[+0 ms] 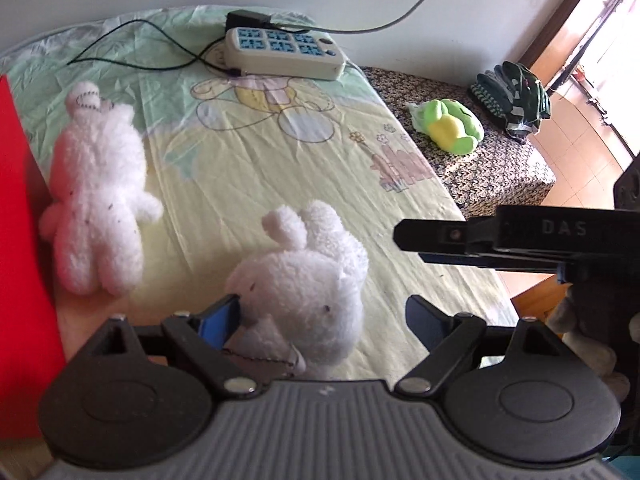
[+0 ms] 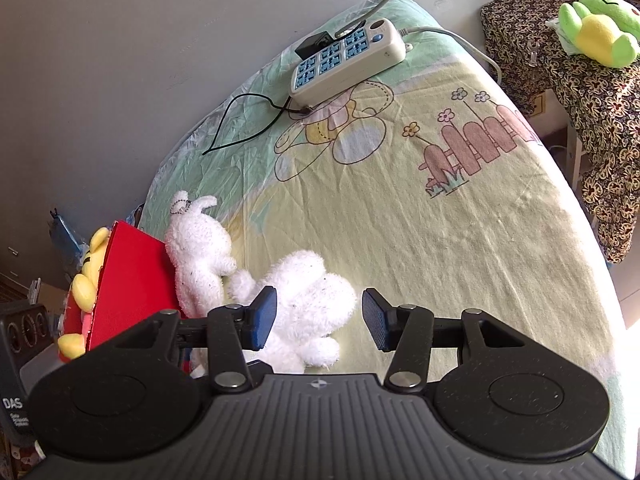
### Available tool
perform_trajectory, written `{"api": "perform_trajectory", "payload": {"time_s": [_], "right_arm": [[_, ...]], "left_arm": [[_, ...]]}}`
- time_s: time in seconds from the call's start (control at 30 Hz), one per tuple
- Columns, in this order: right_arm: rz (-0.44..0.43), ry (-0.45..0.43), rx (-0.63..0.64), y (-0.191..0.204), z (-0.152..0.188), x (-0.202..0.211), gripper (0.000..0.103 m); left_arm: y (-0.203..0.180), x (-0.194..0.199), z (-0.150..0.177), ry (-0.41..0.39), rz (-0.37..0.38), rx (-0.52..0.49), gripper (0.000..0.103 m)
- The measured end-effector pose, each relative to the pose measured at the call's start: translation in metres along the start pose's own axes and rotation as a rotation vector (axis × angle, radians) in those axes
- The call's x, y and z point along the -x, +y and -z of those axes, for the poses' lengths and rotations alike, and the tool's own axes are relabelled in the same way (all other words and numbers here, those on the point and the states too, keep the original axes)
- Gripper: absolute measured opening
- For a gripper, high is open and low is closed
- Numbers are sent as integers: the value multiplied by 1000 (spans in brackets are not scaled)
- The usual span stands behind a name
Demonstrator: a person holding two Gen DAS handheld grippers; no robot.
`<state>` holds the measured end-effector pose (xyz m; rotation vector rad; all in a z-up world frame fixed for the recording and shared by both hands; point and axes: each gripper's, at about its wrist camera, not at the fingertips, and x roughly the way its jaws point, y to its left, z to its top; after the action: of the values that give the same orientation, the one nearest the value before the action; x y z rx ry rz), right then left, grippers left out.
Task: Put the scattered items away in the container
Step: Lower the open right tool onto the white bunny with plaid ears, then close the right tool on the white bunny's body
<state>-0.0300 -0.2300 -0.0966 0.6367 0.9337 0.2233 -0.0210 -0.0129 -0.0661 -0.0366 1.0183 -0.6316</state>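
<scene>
Surface: bed (image 2: 460, 240), cartoon-printed sheet.
Jaws: both spread apart, nothing clamped.
Risk: fluffy white plush rabbit (image 1: 308, 280) could be pinched off-centre and dropped.

From my left view, the bed (image 1: 248, 160) lies bare from centre out to 1 o'clock, so I have room there. A white rabbit (image 1: 304, 288) sits between my open left hand-held gripper (image 1: 324, 320) jaws, touching the left pad. At 9 o'clock a second rabbit (image 1: 100, 196) leans on the red box (image 1: 20, 240). The power strip (image 1: 280, 50) and cable (image 1: 132, 46) block 12 o'clock.
</scene>
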Motion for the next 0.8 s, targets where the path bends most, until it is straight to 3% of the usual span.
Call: {"api": "perform_trajectory", "payload": {"time_s": [0.37,0.53,0.6,0.8], "right_arm": [[34,-23,-70,-29,10,14,51],[67,-56,-117,-48,16,28,51],[75,-71,-137,-55,19,34,51],[67,-118,-133,-62,27,50,51]], "left_arm": [[-77,-2,19,43,148,-277,88],[-106,-15,28,123,231,-371,88],[-113,-17,31,142,241,-399,88],[-101,-5,20,84,249,-359,88]]}}
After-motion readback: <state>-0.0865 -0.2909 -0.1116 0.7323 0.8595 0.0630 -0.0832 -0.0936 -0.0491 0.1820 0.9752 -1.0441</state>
